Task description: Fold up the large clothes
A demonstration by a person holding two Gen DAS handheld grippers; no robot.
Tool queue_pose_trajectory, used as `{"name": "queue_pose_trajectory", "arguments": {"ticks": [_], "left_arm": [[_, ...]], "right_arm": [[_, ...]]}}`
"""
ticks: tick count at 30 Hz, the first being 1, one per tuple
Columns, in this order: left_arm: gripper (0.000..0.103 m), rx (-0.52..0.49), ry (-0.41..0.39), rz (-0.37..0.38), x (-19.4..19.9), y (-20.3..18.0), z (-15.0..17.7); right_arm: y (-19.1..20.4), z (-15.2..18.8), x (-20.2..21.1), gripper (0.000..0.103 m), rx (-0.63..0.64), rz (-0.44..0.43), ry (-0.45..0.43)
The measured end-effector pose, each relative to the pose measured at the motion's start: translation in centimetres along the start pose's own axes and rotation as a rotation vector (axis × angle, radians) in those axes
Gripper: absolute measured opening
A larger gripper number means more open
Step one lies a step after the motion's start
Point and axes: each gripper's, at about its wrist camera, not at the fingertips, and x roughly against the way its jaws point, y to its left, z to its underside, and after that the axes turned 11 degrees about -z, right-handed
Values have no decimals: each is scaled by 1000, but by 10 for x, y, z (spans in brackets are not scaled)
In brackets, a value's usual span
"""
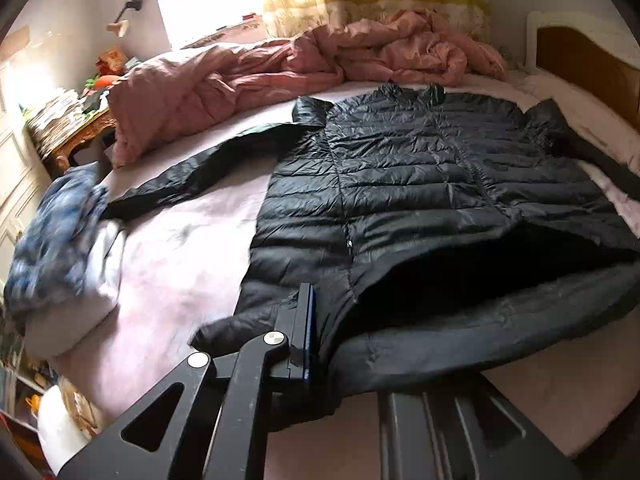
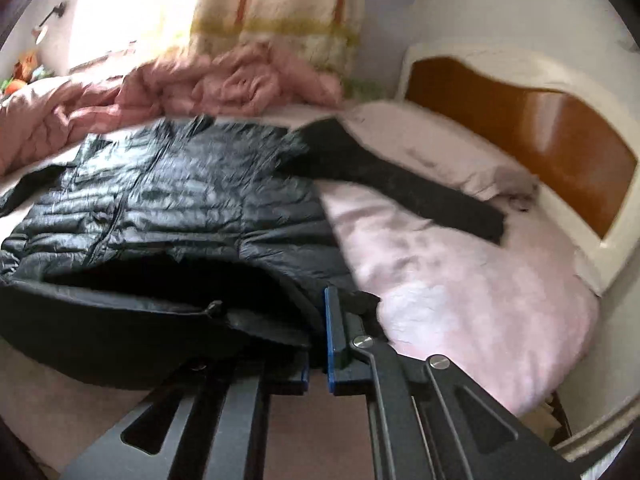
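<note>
On the pink bed sheet [image 1: 180,264], black quilted jacket [image 1: 420,168] spread flat, sleeves out, hem clamped in both claws

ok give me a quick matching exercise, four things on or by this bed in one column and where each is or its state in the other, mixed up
Things
1. black puffer jacket
2. pink duvet
3. blue patterned cloth
4. wooden headboard

Place or state
a. bunched up along the far side by the curtain
b. upright at the end where the pillow lies
c. spread flat, sleeves out, hem gripped at both corners
d. heaped at the bed's left edge

Pairs: 1-c, 2-a, 3-d, 4-b
</note>
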Motion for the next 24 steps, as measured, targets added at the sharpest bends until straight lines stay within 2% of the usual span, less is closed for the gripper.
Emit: {"name": "queue_pose_trajectory", "arguments": {"ticks": [2,5,6,7,9,10,11,12,13,14,15,16,17,18,19,22,24], "left_arm": [[13,-21,31,-7,-19,-7,-11],[15,1,106,68,-56,-10,-22],[15,15,109,110,-67,-10,-23],[18,16,97,118,-75,-10,-22],[26,-10,31,85,-76,-12,-14],[39,-21,-23,49,-70,-14,-9],[59,-26,-70,12,-65,-15,-5],[71,-27,-118,-18,-59,-14,-1],[92,-25,-155,-42,-53,-14,3],[103,-15,-182,-69,-48,-12,5],[103,0,-214,-100,-42,-10,7],[103,16,-248,-117,-36,-7,9],[103,29,-278,-116,-29,-5,11],[103,45,-305,-109,-22,-3,12],[103,63,-333,-103,-14,-1,13],[103,99,-406,-70,5,4,15],[103,137,-417,3,15,8,17]], "right_arm": [[0,-9,-20,4,6,-13,31],[0,-21,-53,5,10,-56,88],[-2,-25,-66,5,3,-75,110],[-3,-28,-76,5,-7,-98,116],[-4,-31,-94,5,-24,-153,91],[-3,-30,-99,7,-17,-179,82],[-2,-27,-103,9,-13,-193,71],[-3,-23,-104,9,-16,-197,60],[-4,-20,-105,10,-23,-207,56],[-5,-18,-105,12,-29,-219,56],[-7,-17,-103,15,-36,-235,52],[-9,-17,-101,26,-44,-250,42],[-11,-17,-97,46,-51,-256,29],[-13,-17,-92,60,-60,-254,2],[-15,-16,-85,78,-67,-245,-30],[-18,-16,-72,79,-64,-253,-73],[-20,-15,-62,79,-60,-265,-83]]}}
